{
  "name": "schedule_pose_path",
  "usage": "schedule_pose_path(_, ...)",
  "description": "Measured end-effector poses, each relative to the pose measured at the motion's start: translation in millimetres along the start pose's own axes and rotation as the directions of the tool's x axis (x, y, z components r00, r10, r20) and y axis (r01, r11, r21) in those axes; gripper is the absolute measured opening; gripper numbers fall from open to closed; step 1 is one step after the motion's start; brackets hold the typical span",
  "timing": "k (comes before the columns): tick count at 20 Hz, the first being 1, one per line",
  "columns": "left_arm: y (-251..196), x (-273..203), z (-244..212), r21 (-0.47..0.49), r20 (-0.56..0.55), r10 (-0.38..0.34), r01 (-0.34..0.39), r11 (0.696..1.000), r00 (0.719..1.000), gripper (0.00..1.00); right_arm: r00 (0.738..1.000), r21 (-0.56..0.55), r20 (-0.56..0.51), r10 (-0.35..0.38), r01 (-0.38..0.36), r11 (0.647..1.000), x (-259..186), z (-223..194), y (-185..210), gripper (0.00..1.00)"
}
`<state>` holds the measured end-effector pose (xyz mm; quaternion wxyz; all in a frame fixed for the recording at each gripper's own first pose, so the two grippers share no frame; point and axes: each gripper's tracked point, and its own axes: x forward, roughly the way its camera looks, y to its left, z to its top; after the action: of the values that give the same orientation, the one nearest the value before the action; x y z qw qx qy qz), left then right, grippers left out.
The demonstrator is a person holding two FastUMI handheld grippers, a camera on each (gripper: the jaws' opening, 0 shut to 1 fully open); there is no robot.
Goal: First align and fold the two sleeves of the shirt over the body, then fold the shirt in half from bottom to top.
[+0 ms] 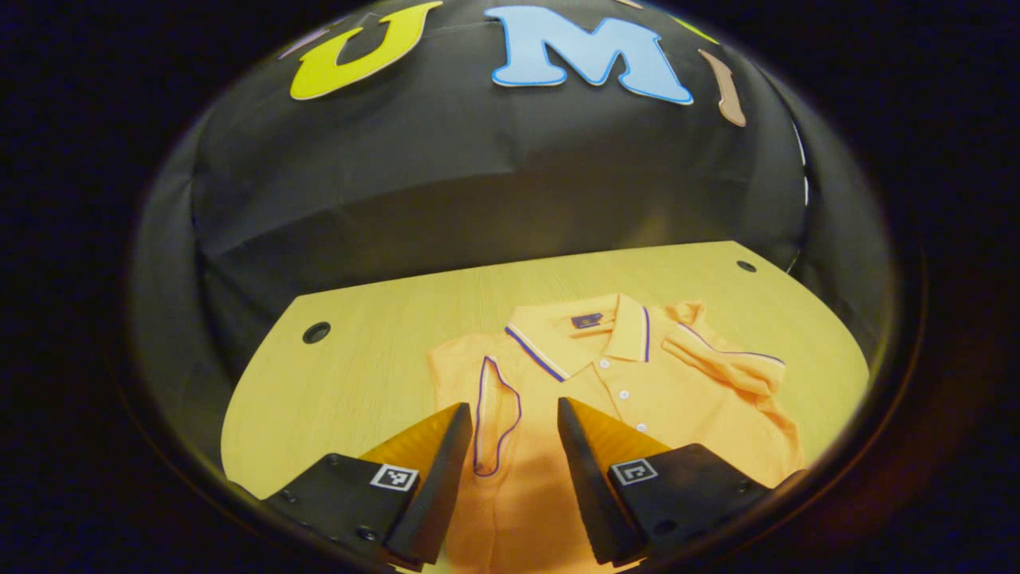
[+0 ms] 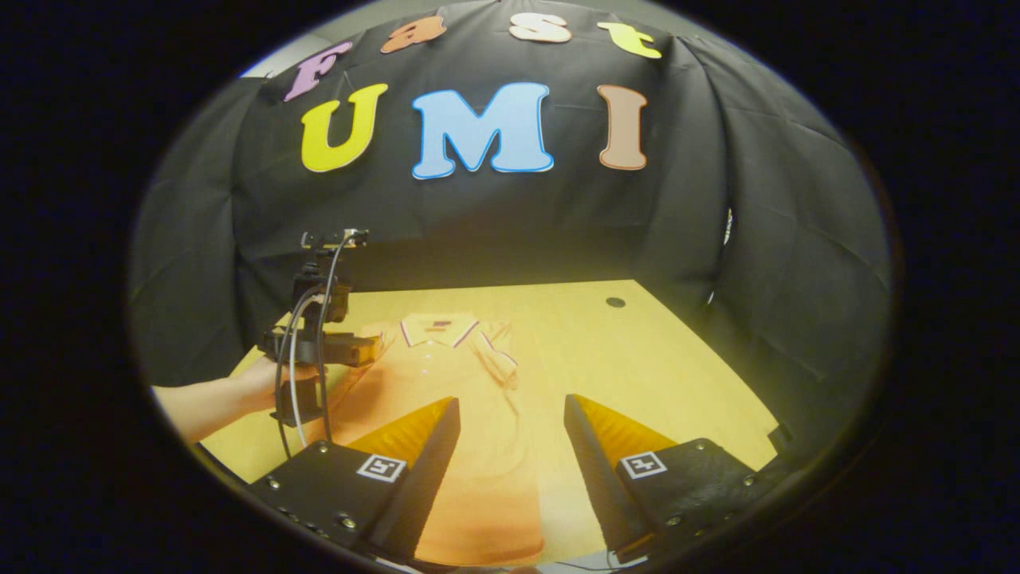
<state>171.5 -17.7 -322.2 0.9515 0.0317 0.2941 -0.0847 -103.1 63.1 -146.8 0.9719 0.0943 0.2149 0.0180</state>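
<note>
An orange polo shirt (image 1: 637, 383) with a striped collar lies face up on the wooden table (image 1: 358, 359), collar toward the booth wall. Both sleeves lie folded in over the body: one sleeve (image 1: 496, 414) just ahead of my left gripper (image 1: 514, 416), the other sleeve (image 1: 729, 363) at the right. My left gripper hovers open above the shirt with nothing between its fingers. In the right gripper view the shirt (image 2: 470, 430) stretches toward me, and my right gripper (image 2: 511, 410) stands open over its lower half. The left gripper (image 2: 362, 349) appears there too, held by a hand (image 2: 255, 383).
The table (image 2: 653, 367) has a round cable hole near each far corner (image 1: 316, 332) (image 2: 615, 302). Black cloth walls close in behind and at both sides. Bare tabletop lies left of the shirt in the left gripper view and right of it in the right gripper view.
</note>
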Motion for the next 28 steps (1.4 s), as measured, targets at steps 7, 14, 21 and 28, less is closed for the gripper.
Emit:
schedule_pose_path(7,-10,-65,-18,-0.021,0.022,-0.012,0.012,1.0,1.0,0.89,0.998,-0.02,-0.048,0.046,-0.047,0.999,-10,-43,-1,0.95)
schedule_pose_path(14,-27,-128,-67,-0.013,-0.005,-0.026,0.026,1.0,1.0,0.96,0.99,-0.017,-0.126,0.057,-0.059,0.998,-21,-90,-6,0.98)
schedule_pose_path(21,-29,-184,-132,-0.034,-0.066,-0.029,0.026,0.999,0.997,0.97,0.976,-0.032,-0.206,0.07,-0.078,0.996,-29,-138,-5,0.98)
schedule_pose_path(28,-20,-240,-195,-0.034,-0.116,-0.03,0.026,0.999,0.993,0.96,0.958,-0.023,-0.278,0.074,-0.083,0.996,-35,-179,-2,0.98)
